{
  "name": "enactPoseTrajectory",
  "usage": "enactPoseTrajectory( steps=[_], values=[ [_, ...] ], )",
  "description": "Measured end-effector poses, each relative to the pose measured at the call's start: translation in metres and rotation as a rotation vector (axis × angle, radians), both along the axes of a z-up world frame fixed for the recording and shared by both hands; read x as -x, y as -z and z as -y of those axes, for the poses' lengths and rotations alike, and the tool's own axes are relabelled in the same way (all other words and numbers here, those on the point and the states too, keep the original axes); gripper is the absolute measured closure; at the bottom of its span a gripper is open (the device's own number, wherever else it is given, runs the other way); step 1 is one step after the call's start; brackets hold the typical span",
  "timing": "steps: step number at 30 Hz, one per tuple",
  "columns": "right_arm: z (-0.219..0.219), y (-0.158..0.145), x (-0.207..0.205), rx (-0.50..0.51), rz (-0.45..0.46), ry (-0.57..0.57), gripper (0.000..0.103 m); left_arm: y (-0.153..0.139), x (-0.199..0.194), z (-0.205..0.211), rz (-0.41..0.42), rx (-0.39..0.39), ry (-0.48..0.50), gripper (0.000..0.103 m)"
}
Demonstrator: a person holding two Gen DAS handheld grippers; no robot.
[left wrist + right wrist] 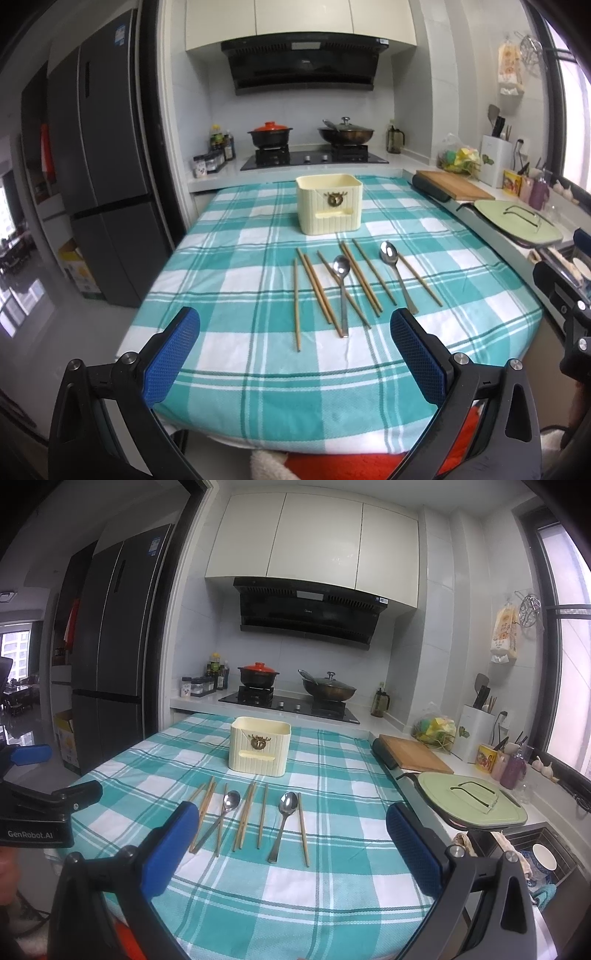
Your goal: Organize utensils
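Chopsticks [320, 291] overlapping, count unclear; holder [328, 204] interior hidden.

A teal-and-white checked cloth [236, 288] covers the tabletop. Beyond its far edge stand a black stove [291, 706], a range hood [303, 64] and white cabinets [314, 539]. A dark fridge [107, 177] stands left; daylight enters a window [570, 672] right.

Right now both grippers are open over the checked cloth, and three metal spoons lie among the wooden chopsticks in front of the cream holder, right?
Nearly. There are two spoons, not three: one left, one right, as the left wrist view shows. The rest holds: both grippers open, chopsticks before the cream holder on the checked cloth.
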State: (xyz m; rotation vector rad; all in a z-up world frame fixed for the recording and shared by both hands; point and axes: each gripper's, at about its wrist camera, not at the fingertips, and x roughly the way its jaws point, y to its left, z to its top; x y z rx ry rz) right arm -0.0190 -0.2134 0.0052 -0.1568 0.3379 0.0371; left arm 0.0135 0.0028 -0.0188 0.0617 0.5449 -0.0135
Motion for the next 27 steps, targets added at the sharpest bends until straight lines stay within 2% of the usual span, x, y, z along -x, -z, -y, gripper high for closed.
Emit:
enactPoseTrajectory(
  steps=[19, 27],
  values=[
    [0.004, 0.006, -0.008, 0.007, -0.018, 0.022, 0.0, 0.005, -0.009, 0.002, -0.015, -0.018, 0.004, 0.0],
    [0.011, 0.004, -0.013, -0.011, -0.018, 0.042, 0.0, 0.002, -0.013, -0.003, 0.019, -0.026, -0.016, 0.0]
  ],
)
